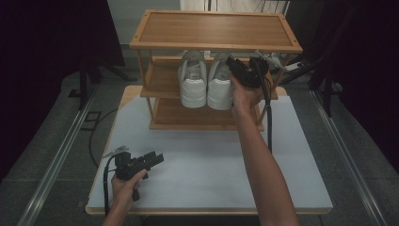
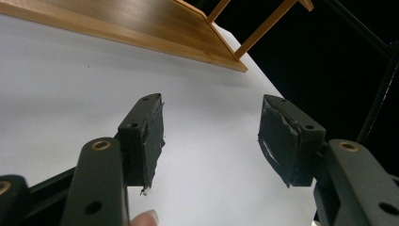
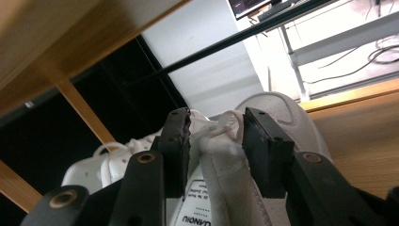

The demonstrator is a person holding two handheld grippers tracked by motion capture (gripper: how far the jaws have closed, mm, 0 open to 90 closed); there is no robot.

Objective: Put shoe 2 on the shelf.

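At the left of the high view, a hand is holding the left gripper (image 1: 155, 159) low over the white surface (image 1: 211, 165), near its front left corner; in the left gripper view its jaws are standing spread wide, with nothing but the bare white surface (image 2: 211, 155) between them and the rack's bottom board (image 2: 141, 23) lying beyond.

At centre, a three-tier wooden shoe rack (image 1: 216, 28) is standing at the far side of the surface, and a pair of white sneakers is sitting side by side on its middle shelf, heels facing the camera: the left sneaker (image 1: 193, 84) and, touching it, the right sneaker (image 1: 219, 89). The top and bottom shelves are carrying nothing.

To the right, an outstretched arm is holding the right gripper (image 1: 231, 61) at the right sneaker's collar. In the right gripper view (image 3: 214, 141) its jaws are standing partly apart, straddling the padded collar and tongue of the right sneaker (image 3: 226, 183) without clamping it. Dark lettering is showing upside down on the tongue label (image 3: 195, 217), too cropped to read with certainty.
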